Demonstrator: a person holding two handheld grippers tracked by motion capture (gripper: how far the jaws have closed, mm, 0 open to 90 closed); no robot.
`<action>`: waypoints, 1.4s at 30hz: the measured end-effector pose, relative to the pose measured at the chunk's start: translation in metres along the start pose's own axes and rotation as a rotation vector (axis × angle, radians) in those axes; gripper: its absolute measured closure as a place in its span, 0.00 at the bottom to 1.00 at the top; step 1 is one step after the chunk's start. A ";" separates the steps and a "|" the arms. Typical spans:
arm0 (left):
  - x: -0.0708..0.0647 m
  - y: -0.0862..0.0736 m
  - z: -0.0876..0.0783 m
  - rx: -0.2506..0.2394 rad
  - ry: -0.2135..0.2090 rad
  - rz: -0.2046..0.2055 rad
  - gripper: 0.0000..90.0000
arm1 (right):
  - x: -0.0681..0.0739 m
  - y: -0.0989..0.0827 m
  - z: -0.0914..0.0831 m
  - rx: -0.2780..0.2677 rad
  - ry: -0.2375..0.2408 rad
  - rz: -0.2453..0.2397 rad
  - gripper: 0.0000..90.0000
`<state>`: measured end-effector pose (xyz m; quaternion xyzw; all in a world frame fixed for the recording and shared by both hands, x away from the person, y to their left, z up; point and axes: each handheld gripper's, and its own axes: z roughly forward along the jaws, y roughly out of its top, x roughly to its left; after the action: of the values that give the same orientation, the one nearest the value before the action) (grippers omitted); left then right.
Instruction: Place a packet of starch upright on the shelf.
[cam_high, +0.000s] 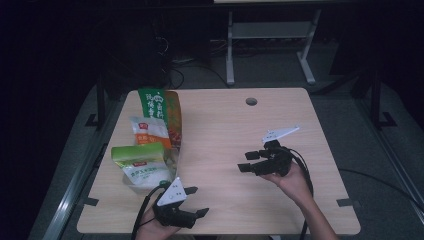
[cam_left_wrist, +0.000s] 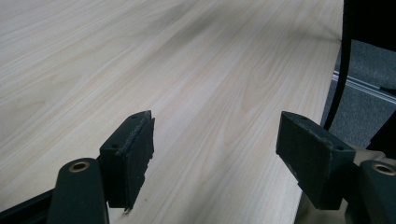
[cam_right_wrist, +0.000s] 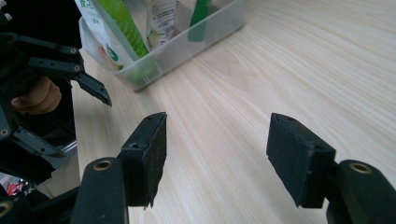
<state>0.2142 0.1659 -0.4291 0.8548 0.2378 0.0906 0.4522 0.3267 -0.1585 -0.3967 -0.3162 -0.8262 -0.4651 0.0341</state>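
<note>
Across the high view, the wooden table (cam_high: 280, 125) lay mostly bare: its whole middle and right half were free, with a small round hole (cam_high: 251, 101) near the far edge. At the left side stood a clear plastic bin (cam_high: 134, 186) running along that edge, packed with upright food packets: a tall green one (cam_high: 153, 105) at the far end, a white and orange one (cam_high: 148, 131) in the middle, and a white one with a green top (cam_high: 142, 162) nearest the person. The left tool (cam_high: 197, 201) sat at the near edge, just beside the bin's near end, jaws wide apart with nothing between them. The right tool (cam_high: 248, 162) hovered over the open middle of the table, well apart from the bin and pointing toward it, jaws likewise spread and holding nothing. Dark floor and a metal frame lay beyond the far edge.

Along the left tool's own view, the two black jaws stood wide with only bare wood grain between them; the table's edge ran close by on the right of that view, with grey floor below it, a drop the high view hardly suggested.

From the right tool's view, its jaws were parted wide over bare table, and the bin (cam_right_wrist: 187, 44) appeared ahead and to the upper left, its translucent wall showing the lower parts of the packets (cam_right_wrist: 122, 28) inside. The left tool (cam_right_wrist: 100, 91), with fingers of the hand (cam_right_wrist: 37, 95) gripping it, showed at the left, close to the bin's corner. Plenty of clear wood separated the right jaws from the bin.
</note>
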 end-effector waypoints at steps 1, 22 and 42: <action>0.001 0.000 0.000 0.003 0.000 0.007 0.30 | -0.001 -0.002 -0.001 -0.001 -0.001 0.002 0.42; 0.001 -0.001 0.006 0.013 -0.006 -0.001 0.30 | -0.011 -0.052 -0.012 0.026 -0.021 0.054 0.42; 0.001 -0.001 0.006 0.015 -0.012 -0.001 0.30 | 0.003 -0.083 -0.022 0.009 -0.045 0.057 0.38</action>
<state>0.2171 0.1623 -0.4333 0.8586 0.2363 0.0833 0.4473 0.2737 -0.2050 -0.4452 -0.3498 -0.8195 -0.4530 0.0300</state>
